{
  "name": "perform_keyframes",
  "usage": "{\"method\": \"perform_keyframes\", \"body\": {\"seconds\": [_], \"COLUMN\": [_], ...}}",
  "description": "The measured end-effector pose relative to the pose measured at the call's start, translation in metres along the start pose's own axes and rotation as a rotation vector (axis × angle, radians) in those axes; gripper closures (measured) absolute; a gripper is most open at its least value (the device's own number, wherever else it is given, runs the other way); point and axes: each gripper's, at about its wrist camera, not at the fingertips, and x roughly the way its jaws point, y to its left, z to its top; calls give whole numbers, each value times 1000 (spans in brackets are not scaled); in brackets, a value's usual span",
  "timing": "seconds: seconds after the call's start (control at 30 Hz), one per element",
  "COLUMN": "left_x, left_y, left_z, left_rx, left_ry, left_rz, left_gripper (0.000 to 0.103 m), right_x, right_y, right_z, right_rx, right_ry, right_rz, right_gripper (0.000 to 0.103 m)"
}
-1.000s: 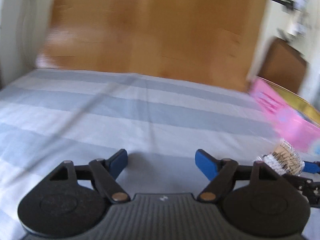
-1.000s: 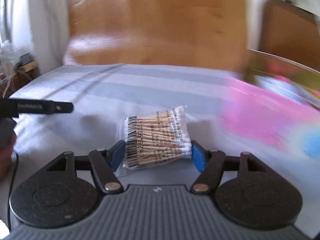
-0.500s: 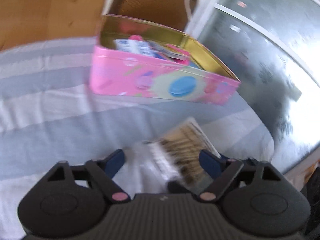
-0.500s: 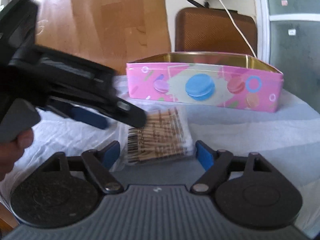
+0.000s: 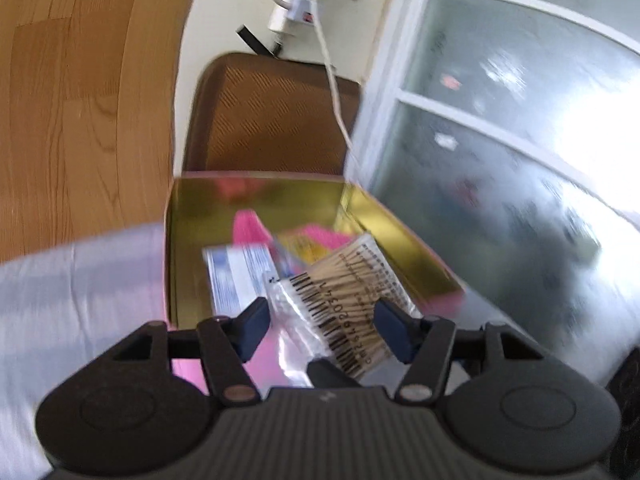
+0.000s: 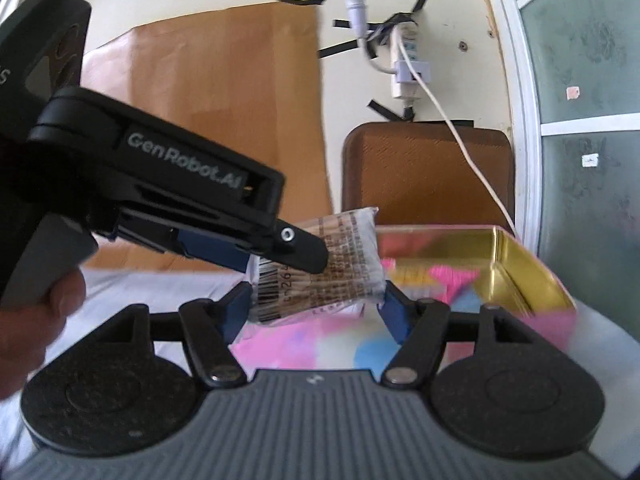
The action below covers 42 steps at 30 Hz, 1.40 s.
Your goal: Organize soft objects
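Right wrist view: my right gripper point(image 6: 316, 304) pinches the cotton-swab packet point(image 6: 320, 276), tin point(image 6: 532, 268) at 2 o'clock.
Left gripper point(image 5: 320, 332): spread around the packet.
Advice: I'd release above the tin's centre.

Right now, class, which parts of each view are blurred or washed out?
Left wrist view: the window glares white at right, the bedsheet smears. Right wrist view: the pink tin blurs, while the cotton swab packet stays fairly readable.

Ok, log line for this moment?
right gripper: holding cotton swab pack | left gripper: on pack too, grip unclear | pack: airborne at near edge of pink tin | tin: open, packets inside
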Motion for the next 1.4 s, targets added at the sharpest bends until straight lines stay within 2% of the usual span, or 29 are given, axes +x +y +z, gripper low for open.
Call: {"method": "perform_keyframes", "body": {"seconds": [0.07, 0.13, 0.17, 0.2, 0.23, 0.27, 0.33, 0.43, 0.57, 0.7, 1.0, 1.17, 1.4], "left_x": [23, 52, 69, 81, 85, 87, 75, 55, 31, 0, -58, -77, -96], "left_y": [5, 15, 24, 31, 38, 41, 45, 38, 33, 22, 7, -4, -4], "left_z": [24, 40, 47, 49, 48, 47, 36, 19, -1, -21, -59, -74, -102], "left_rx": [-21, -74, -114, -148, -179, -204, -218, -130, -117, -111, -92, -68, -109], "left_ry": [-11, 24, 54, 68, 73, 75, 47, 4, -8, -5, -59, -62, -40], "left_rz": [27, 54, 95, 151, 199, 194, 181, 253, 302, 338, 415, 429, 448], "left_gripper": [35, 33, 33, 28, 28, 29, 29, 27, 22, 15, 0, 0, 0], "right_x": [29, 63, 75, 83, 82, 74, 49, 13, -17, -33, -56, -75, -87], "right_y": [-9, -17, -19, -22, -26, -29, -32, -27, -15, -2, 2, 4, 11], "right_z": [12, 16, 17, 15, 12, 9, 1, -9, -14, -15, -15, -18, -27], "right_rx": [34, 34, 21, 12, 17, 46, 92, 108, 118, 77, 165, 244, 333], "right_ry": [-3, 30, 54, 70, 81, 73, 21, -34, -78, -65, 27, 78, 169], "right_rz": [-37, -107, -138, -180, -197, -173, -149, -141, -135, -140, -137, -123, -116], "right_gripper": [30, 23, 19, 19, 17, 17, 17, 18, 18, 18, 17, 13, 10]}}
